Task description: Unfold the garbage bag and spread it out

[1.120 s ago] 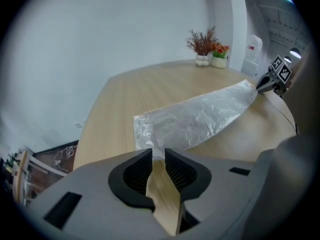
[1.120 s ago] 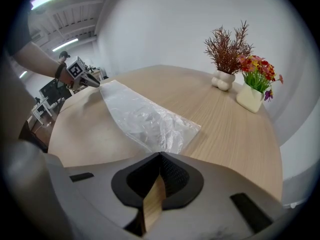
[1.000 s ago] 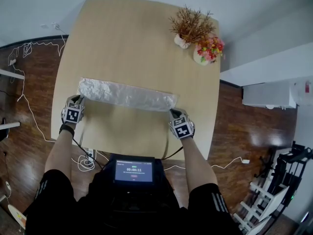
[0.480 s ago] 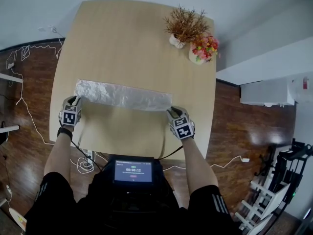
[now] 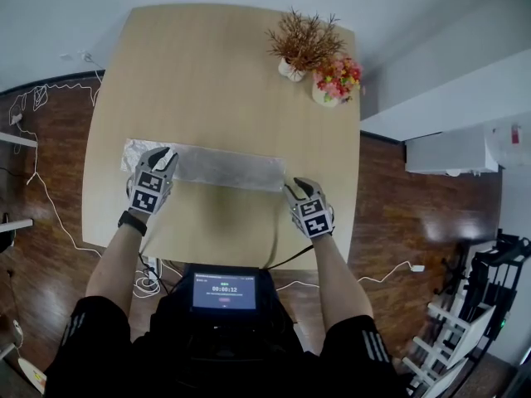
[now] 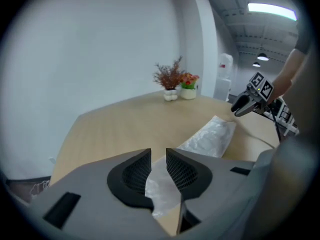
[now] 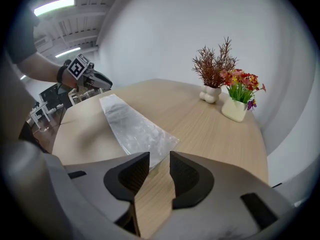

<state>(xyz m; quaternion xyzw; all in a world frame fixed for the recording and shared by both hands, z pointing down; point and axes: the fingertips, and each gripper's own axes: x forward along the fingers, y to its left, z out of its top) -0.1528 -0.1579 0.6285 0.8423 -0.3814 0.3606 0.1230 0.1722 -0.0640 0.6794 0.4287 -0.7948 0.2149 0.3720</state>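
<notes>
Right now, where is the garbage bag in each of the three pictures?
Head view: garbage bag, a silvery strip across the table's near half.
Left gripper view: bottom centre, running up and right.
Right gripper view: centre, running up and left.
Shared landmark: pot of bright flowers at the far corner.

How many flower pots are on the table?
2. Both stand at the far right corner of the table: a white pot of dry brown twigs, and right beside it a pot of colourful flowers. None looks hidden.

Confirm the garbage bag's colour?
Translucent silvery-white and crinkled. The garbage bag shows best in the right gripper view.
</notes>
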